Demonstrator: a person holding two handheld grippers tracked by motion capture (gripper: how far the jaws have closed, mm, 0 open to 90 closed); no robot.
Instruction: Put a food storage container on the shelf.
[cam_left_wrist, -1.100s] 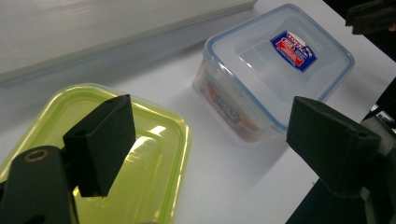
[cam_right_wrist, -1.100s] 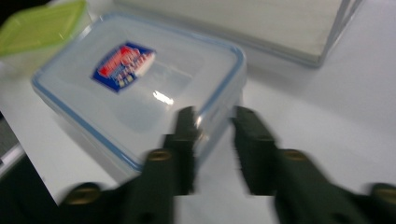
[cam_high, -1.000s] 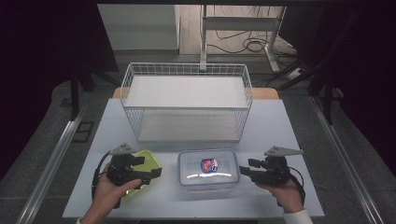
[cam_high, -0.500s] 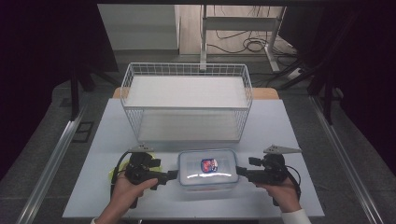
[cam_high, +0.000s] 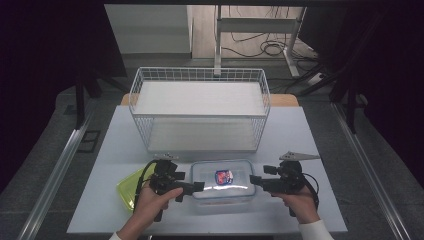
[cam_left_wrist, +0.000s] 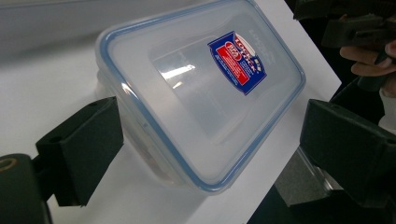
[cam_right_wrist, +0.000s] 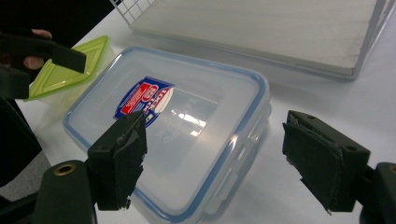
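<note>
Flanking a clear lidded container (cam_high: 222, 180) at lower centre, the left gripper (cam_high: 192, 187) and right gripper (cam_high: 256, 181), jaws just spread and unclenched, frame its red-and-blue label (cam_left_wrist: 237, 61), lettering unreadable, beside a green lid (cam_right_wrist: 65, 70).

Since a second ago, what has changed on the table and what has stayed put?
The left gripper moved right, off the green container, to the left end of the clear lidded box. Its jaws have just been opening and now stand around that end without pressing. The right gripper kept its place at the box's other end while its jaws have just been opening. The box, green container and wire basket stayed put.
</note>
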